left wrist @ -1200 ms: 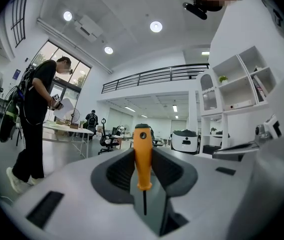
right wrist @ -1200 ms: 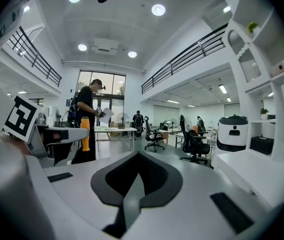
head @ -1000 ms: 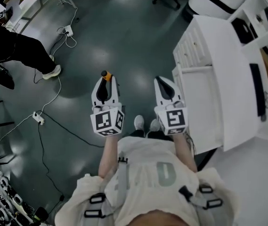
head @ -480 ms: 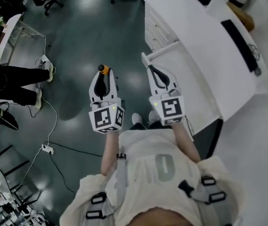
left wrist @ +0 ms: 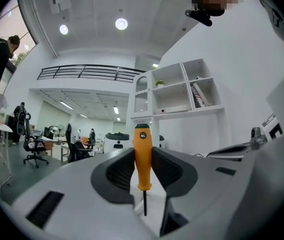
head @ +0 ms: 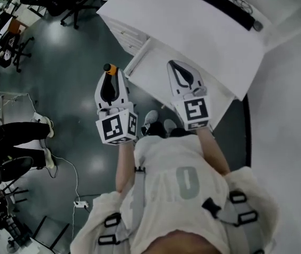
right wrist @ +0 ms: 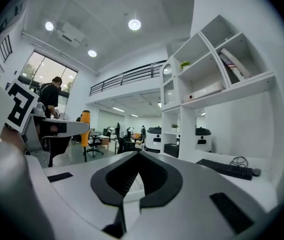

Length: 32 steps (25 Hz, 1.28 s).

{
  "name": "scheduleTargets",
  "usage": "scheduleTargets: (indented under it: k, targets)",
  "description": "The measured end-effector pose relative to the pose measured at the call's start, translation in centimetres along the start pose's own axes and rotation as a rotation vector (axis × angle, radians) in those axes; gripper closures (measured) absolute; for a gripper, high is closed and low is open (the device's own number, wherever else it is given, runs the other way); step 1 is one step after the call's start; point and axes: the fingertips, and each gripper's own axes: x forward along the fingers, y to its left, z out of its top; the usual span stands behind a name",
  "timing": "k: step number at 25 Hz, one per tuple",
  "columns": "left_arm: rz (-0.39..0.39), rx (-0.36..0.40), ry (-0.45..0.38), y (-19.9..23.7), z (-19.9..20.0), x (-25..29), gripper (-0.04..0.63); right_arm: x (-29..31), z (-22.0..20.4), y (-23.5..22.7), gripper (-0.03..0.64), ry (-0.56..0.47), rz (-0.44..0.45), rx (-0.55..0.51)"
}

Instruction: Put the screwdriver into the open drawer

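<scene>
An orange-handled screwdriver (left wrist: 142, 154) stands upright between the jaws of my left gripper (left wrist: 142, 170), handle up and thin black shaft down; the jaws are shut on the handle. In the head view its orange end (head: 108, 68) sticks out past my left gripper (head: 109, 73), which hangs just left of the open white drawer (head: 149, 76). My right gripper (head: 173, 64) hovers over that drawer, shut and empty, its tips meeting (right wrist: 138, 157). In the right gripper view, the screwdriver (right wrist: 85, 119) shows at the left.
The drawer juts out of a white desk (head: 192, 30) bearing a black keyboard (head: 221, 7). White shelves (left wrist: 194, 91) rise behind it. Office chairs (head: 68, 1) stand far left; a person's dark-trousered legs (head: 12, 136) and floor cables (head: 76, 200) lie left.
Both grippers have swung round with the person toward the desk. The drawer, earlier off to the right, now lies directly under and ahead of them. The screwdriver stays gripped.
</scene>
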Motion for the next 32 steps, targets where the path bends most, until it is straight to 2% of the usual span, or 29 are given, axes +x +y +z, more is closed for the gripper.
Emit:
scheduleTargets:
  k: [8,17,21,25,32]
  targets:
    - [-0.287,0.006,0.021,-6.4,0.1,6.4,0.489,-2.4,-0.1,-6.8,0.612,-0.001,-0.311,0.043]
    - [-0.529,0.001,0.042,-11.2,1.4,6.4,0.489,-8.7,1.3,-7.8,0.612,0.021,-0.561,0.094]
    - [-0.607,0.002,0.049,-13.6,1.5,6.1,0.489,-11.5,1.2,-8.4,0.612,0.033,-0.654,0.088]
    - [-0.659,0.003,0.049,-15.5,1.6,5.4,0.489,-14.1,1.2,-8.5,0.612,0.044,-0.71,0.094]
    - [-0.72,0.008,0.058,-17.2,1.1,8.0,0.489,-13.4,0.8,-10.6,0.612,0.049,-0.779,0.097]
